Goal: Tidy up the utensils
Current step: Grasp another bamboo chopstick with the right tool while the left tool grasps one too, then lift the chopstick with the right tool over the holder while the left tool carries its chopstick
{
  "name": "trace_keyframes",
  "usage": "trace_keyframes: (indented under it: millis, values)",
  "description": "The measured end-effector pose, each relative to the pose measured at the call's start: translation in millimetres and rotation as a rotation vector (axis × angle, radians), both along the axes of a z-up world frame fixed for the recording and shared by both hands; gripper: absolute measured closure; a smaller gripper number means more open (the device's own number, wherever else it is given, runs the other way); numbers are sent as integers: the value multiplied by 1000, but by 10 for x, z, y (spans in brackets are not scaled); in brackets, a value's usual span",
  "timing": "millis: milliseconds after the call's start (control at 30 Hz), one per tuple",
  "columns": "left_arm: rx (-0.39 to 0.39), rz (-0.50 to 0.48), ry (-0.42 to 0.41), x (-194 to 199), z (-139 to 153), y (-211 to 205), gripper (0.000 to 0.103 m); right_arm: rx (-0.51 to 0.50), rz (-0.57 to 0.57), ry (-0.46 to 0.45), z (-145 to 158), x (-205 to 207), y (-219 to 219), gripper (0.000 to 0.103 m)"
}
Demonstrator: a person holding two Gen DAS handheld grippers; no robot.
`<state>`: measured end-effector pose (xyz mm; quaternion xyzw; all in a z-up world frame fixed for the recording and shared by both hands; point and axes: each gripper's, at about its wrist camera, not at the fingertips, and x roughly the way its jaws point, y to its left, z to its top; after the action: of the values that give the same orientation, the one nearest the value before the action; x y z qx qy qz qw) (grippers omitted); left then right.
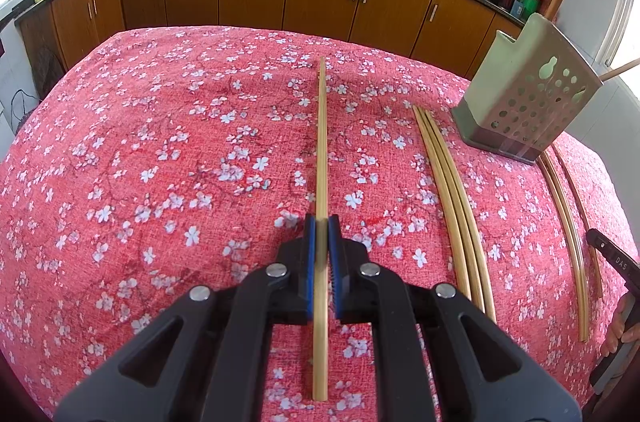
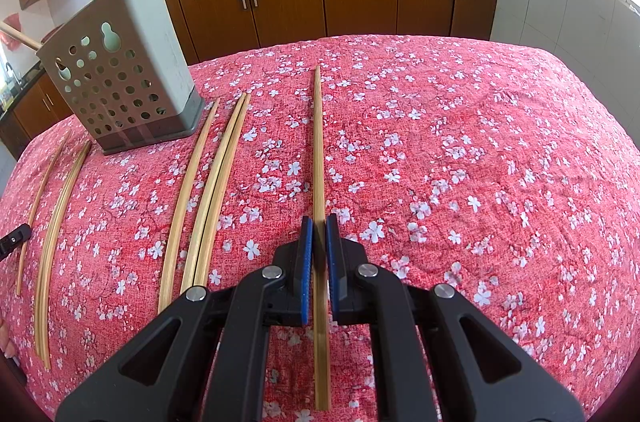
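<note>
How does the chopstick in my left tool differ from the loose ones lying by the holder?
The held chopstick is clamped in the shut left tool, alone; the loose chopsticks lie ungripped, side by side, nearer the holder. All are the same pale bamboo and point roughly the same way.

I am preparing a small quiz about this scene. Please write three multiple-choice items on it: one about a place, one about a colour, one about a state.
1. Where does the utensil holder stand, seen from the right gripper?
A. to its left
B. to its right
C. behind it

2. What colour is the tablecloth?
A. plain blue
B. red with white flowers
C. green striped

3. What is the left gripper doing?
A. open above the cloth
B. shut on a chopstick
C. shut on a spoon

Key: 1 A, the holder sits left in the right wrist view. 2 B, the print shows everywhere. 3 B, the blue pads clamp the stick.
</note>
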<state>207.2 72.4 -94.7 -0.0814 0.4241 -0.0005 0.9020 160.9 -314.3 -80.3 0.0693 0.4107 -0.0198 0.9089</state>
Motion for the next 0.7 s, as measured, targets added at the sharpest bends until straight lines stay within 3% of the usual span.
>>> trace_keyframes:
  millis: [333, 700]
  values:
    - [-1, 0, 0, 0, 0, 16, 93, -2, 0, 0, -1, 0, -2, 95]
    - [77, -36, 10, -224, -7, -124, 93, 7, 7, 1, 7, -139, 19, 95]
